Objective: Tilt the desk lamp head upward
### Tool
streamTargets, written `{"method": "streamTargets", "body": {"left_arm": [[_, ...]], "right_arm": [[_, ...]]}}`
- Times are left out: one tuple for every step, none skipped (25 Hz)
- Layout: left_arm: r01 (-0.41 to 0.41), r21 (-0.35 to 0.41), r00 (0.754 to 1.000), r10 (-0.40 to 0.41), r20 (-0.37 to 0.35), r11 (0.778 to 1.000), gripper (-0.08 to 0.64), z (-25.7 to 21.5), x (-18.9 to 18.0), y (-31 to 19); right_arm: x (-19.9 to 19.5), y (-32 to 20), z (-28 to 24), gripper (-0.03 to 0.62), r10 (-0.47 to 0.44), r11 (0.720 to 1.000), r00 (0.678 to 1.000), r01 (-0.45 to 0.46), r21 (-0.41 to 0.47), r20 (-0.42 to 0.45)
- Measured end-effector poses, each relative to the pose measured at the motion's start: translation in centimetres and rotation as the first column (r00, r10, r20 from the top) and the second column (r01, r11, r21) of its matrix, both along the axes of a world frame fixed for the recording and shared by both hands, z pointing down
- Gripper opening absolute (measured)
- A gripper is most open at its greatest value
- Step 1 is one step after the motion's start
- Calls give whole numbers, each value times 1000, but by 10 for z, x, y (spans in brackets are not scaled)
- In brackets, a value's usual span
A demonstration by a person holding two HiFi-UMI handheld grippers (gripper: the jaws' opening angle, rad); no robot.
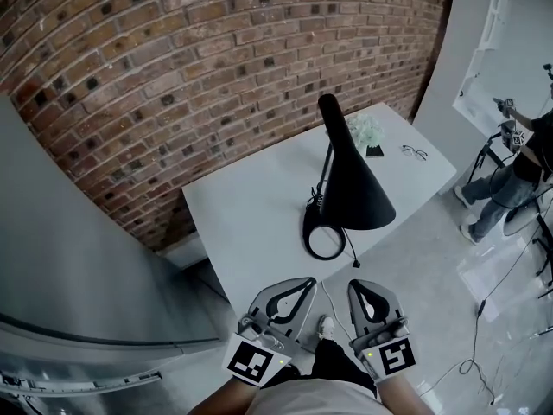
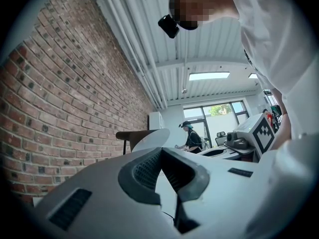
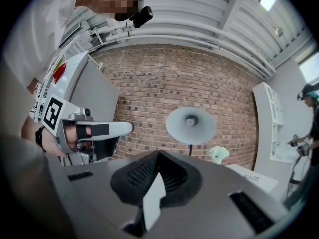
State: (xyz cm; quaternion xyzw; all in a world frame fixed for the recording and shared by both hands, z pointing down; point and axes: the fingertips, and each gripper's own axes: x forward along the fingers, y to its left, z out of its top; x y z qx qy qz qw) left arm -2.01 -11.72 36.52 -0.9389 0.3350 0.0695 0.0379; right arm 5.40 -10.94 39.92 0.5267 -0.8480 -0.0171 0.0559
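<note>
Desk lamp (image 1: 352,180) stands about the middle of the white counter (image 1: 242,223). It is all black. Its ring-shaped foot (image 1: 326,232) lies flat on the top, and its cone-shaped head (image 1: 359,188) tips downward, with the wide mouth turned toward the near right. A thin cord (image 1: 352,253) runs from the foot toward the near edge. We hold both claws low at that near edge, well apart from the lamp and touching nothing on the counter. Our left claw (image 1: 308,282) has its two jaws pressed together at the tips with nothing between them. Our right claw (image 1: 354,285), just beside it, is closed the same way and is also empty. From the right claw's own camera we see the pale inside of the lamp head facing us. At the far right of the counter, beyond the lamp, we see a small bunch of white flowers (image 1: 365,130), a little dark thing (image 1: 374,151) beside it, and a pair of glasses (image 1: 415,152). A brick wall (image 1: 173,76) runs behind the counter. A person (image 1: 518,171) stands on the floor far to the right.
</note>
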Motion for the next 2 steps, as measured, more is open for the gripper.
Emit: {"method": "streamTargets", "body": {"left_arm": [[2,-1,1000,-2,-3,1000,8,-1,-3,1],[5,-2,1000,-5,-6,1000,8,-2,-6,1]], "right_arm": [[-3,0,-1,17,-3,1000,1000,3,2,0],[-7,1,-2,17,-7,1000,1000,7,4,-1]]}}
